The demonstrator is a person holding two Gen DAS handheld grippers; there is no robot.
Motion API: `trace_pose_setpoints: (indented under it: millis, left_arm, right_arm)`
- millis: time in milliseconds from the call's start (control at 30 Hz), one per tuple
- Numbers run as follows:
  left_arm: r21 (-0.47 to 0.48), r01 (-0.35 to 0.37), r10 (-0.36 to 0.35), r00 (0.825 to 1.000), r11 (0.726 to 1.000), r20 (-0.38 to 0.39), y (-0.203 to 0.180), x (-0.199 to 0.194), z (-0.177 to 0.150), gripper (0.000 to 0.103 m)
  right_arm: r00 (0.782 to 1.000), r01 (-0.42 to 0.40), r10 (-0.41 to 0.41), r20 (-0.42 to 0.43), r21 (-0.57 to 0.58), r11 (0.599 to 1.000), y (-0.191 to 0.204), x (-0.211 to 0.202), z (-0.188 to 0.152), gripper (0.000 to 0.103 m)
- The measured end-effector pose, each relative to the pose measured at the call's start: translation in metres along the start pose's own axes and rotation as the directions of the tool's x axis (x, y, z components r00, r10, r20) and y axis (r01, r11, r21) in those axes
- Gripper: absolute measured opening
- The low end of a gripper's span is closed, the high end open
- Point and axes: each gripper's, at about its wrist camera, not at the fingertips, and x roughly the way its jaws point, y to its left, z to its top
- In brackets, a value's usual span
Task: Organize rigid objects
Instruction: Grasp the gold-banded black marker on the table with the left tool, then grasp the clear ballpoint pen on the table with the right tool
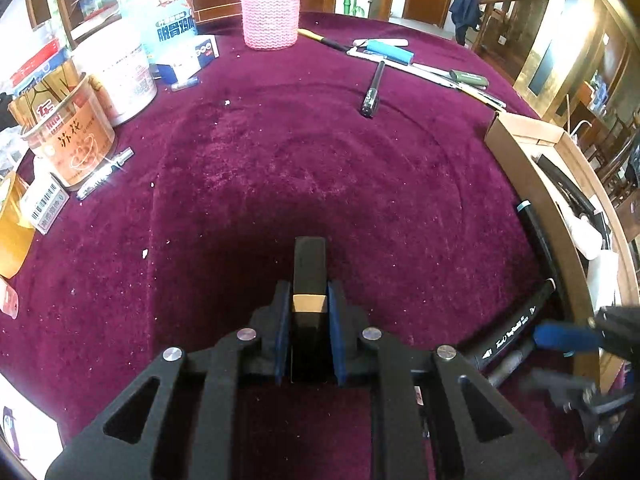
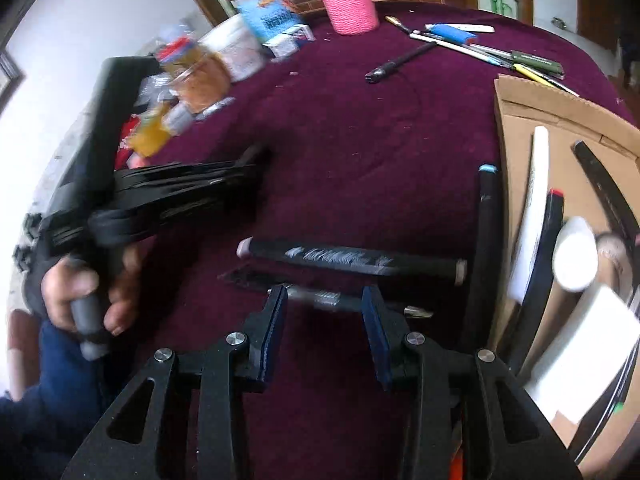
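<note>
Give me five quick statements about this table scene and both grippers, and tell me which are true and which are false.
1. The left gripper is shut on a black bar with a gold band. True.
2. The right gripper grips the thick black marker. False: its jaws stand apart just short of a thinner pen, with nothing between the pads.
3. The tablecloth is green. False: it is dark red.
4. A pink knitted holder stands at the far side of the table. True.
5. The cardboard box is empty. False: markers and white items lie in it.
</note>
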Motion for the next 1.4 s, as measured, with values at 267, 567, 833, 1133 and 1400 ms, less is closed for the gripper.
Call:
trace_pose_setpoints:
  millis: [267,567,833,1133,1400]
  left_arm:
    - [-0.004,0.002,-0.002,1.000,1.000,-0.003,-0.001,0.001,0.002,0.015]
    - [-0.013,0.013,-0.013,1.000,1.000,-0.004,0.001,0.001,0.002,0.015]
    - [-0.010,0.010,-0.010,1.000,1.000,-0.002,0.001,0.001,0.002,0.015]
    - [-0.013,0.011,-0.011,1.000,1.000,-0.002,0.001,0.001,0.003,0.015]
    - [-0.013,0.011,-0.011,1.000,1.000,-0.001,0.000,0.001,0.003,0.015]
  right_arm:
    - [0.996,-0.081,0.081,-0.023,-0.006,0.997,0.000,0.000,-0.004,0.054]
    - [0.987,-0.097,0.063,-0.147,-0.239,0.966,0.058,0.000,-0.044,0.050]
    - [0.998,-0.016,0.006,-0.067,-0.147,0.989,0.018,0.007,-0.015,0.050]
    - [0.973,-0.201,0.179,-0.143,-0.160,0.966,0.039,0.000,-0.048,0.056]
    - [0.985,-0.068,-0.014,-0.173,-0.459,0.886,0.090,0.007,-0.072,0.055]
